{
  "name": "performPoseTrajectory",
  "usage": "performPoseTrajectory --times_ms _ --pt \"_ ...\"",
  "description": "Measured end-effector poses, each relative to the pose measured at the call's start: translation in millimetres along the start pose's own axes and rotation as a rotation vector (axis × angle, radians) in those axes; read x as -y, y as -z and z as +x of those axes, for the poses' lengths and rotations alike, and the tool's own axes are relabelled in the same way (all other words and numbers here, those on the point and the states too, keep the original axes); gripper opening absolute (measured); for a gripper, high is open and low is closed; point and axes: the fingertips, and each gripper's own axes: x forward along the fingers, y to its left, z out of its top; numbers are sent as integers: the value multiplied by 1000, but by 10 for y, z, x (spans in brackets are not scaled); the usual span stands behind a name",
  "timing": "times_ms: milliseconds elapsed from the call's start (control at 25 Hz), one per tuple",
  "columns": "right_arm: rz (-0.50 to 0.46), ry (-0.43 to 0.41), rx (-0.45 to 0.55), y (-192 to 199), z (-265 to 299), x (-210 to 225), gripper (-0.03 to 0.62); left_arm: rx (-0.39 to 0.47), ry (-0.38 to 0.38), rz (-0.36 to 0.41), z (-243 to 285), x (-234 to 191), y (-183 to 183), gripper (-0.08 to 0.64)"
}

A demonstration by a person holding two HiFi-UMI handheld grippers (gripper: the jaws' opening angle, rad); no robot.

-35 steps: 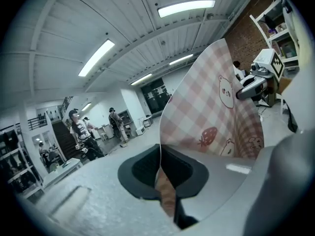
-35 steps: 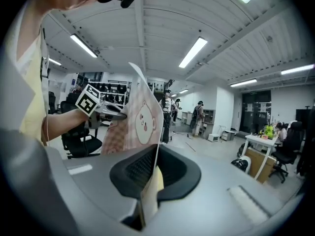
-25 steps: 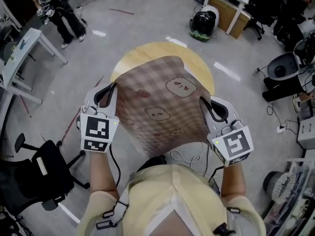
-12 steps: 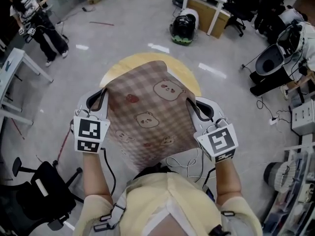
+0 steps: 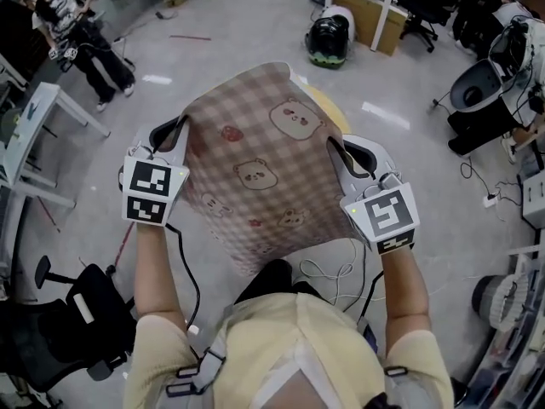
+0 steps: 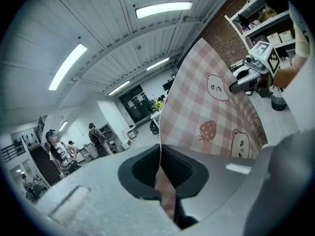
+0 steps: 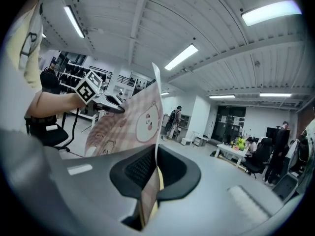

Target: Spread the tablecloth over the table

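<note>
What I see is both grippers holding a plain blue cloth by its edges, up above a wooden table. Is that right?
Not plain blue: the head view shows the tablecloth is pinkish checked and printed with bears. The rest holds: the left gripper and right gripper each have their fingers shut on an edge, holding it up above the wooden table.

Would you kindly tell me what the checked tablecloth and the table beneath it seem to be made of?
The tablecloth looks like a thin, matte printed sheet: it bows in smooth curves, with pink checks, bears and a strawberry. Fabric or soft plastic, I cannot tell. The table, only a sliver showing, has a smooth pale yellowish top, probably wood or wood-look laminate.
</note>
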Motion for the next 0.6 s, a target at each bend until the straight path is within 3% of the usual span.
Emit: performPoseTrajectory --times_ms 200,360,600 --pt "18 27 20 90 35 -61 9 -7 2 34 37 15 79 5" --pt "-24 70 12 148 100 -20 9 -7 -6 63 247 24 110 5" --pt "1 143 -25 -12 501 894 9 -42 74 99 1122 -277 -497 6"
